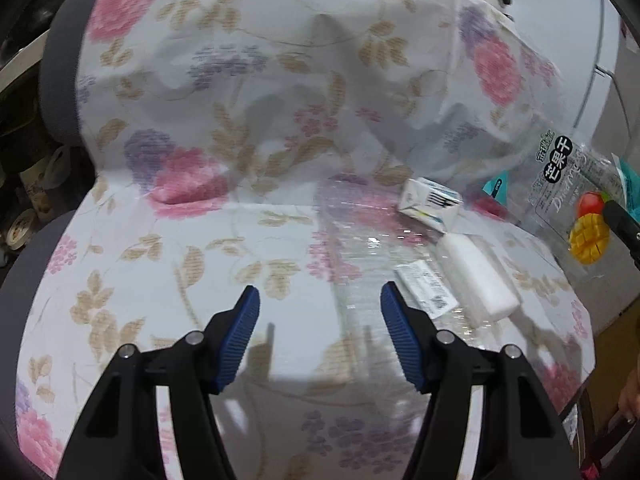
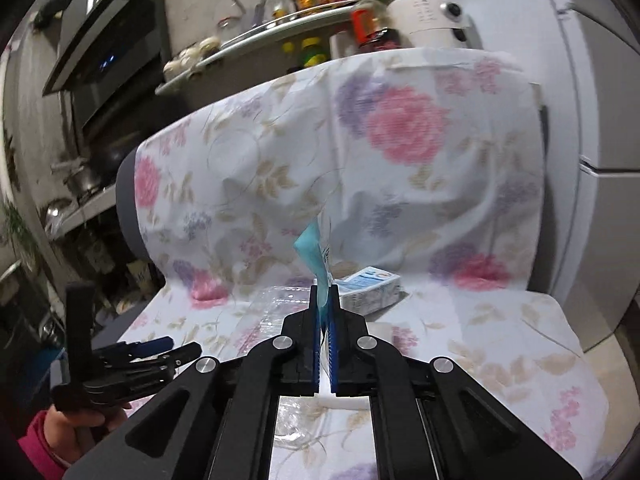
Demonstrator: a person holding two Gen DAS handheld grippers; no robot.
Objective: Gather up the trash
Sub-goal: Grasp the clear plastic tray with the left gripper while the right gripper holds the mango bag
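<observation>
Clamping a clear plastic snack bag printed with mangoes point(image 1: 576, 200), the right tool point(image 2: 324, 308) had its blue pads pressed together on the bag's teal edge, holding it up above the chair seat. One piece thus seemed collected; several remained. The left tool point(image 1: 320, 308), its pads wide apart, hovered empty over a crumpled clear plastic tray point(image 1: 360, 248) lying on the floral cloth-covered chair point(image 1: 200, 248). A small white printed carton point(image 1: 430, 204) and a white foam block point(image 1: 476, 276) lay just beside it, near the backrest.
</observation>
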